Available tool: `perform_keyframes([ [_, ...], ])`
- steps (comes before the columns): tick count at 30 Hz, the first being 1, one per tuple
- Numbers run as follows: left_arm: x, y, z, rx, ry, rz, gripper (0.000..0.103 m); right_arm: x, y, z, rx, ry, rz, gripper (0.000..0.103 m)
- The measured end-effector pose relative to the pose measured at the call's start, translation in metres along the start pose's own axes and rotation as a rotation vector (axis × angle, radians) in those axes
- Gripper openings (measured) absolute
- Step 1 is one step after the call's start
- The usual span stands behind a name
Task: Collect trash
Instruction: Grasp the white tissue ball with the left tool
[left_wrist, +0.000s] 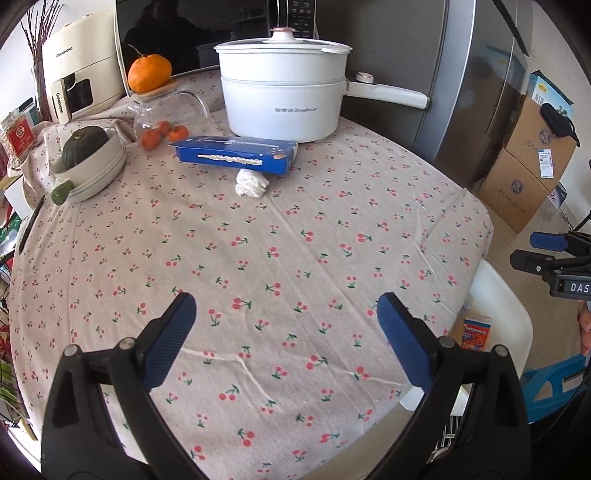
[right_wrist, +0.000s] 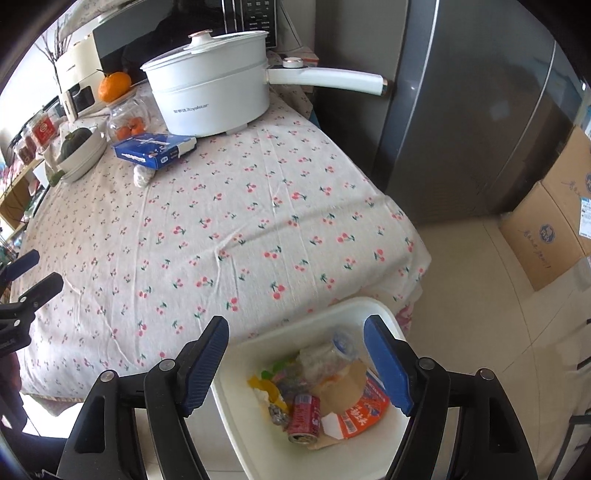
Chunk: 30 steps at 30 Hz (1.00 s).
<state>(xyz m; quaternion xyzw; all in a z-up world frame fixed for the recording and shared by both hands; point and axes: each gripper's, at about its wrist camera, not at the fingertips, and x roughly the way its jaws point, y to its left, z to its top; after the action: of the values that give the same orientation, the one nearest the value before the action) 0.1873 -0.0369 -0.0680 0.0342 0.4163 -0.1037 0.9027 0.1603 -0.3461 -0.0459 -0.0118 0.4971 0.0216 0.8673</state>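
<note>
Setting: kitchen corner with a grey steel refrigerator filling the upper right of the frame and brown cardboard boxes on the floor beside it.
Table: covered by a pale cloth printed with red cherries; mostly bare across the middle of both views.
Far end of table: a white electric pot with a long handle, a glass jar holding small oranges with a larger orange on its lid, and stacked cream bowls carrying a dark green squash.
Trash on table: a flat blue cardboard box lies in front of the pot; a crumpled white tissue wad touches its near edge.
Bin: a white plastic bin stands at the table's near right corner, holding a red drink can, an orange and white carton and clear plastic wrappers.
Left gripper: blue-padded jaws spread wide over bare cloth, nothing between them.
Right gripper: jaws apart above the bin, gripping nothing.
</note>
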Motion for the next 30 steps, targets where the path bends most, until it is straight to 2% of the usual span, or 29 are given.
perform_keyframes([
  [5,0.036,0.018,0.026,0.009,-0.029,0.007,0.098,0.016,0.019,0.027,-0.048,-0.06,0.004,0.078],
  [9,0.073,0.027,0.047,0.016,-0.043,-0.019,0.098,0.03,0.031,0.045,-0.073,-0.084,0.009,0.078],
  [15,0.125,0.036,0.071,-0.017,-0.024,-0.045,0.079,0.053,0.044,0.068,-0.1,-0.099,0.038,0.078],
  [20,0.147,0.037,0.081,-0.028,-0.03,-0.073,0.069,0.071,0.051,0.078,-0.142,-0.108,0.035,0.078],
  [23,0.155,0.041,0.089,-0.067,-0.011,-0.118,0.054,0.082,0.054,0.082,-0.148,-0.097,0.023,0.078],
  [25,0.155,0.043,0.091,-0.073,-0.014,-0.136,0.035,0.089,0.054,0.084,-0.146,-0.084,0.023,0.078],
  [30,0.145,0.046,0.084,-0.051,0.029,-0.146,0.032,0.099,0.059,0.09,-0.127,-0.059,0.034,0.078],
])
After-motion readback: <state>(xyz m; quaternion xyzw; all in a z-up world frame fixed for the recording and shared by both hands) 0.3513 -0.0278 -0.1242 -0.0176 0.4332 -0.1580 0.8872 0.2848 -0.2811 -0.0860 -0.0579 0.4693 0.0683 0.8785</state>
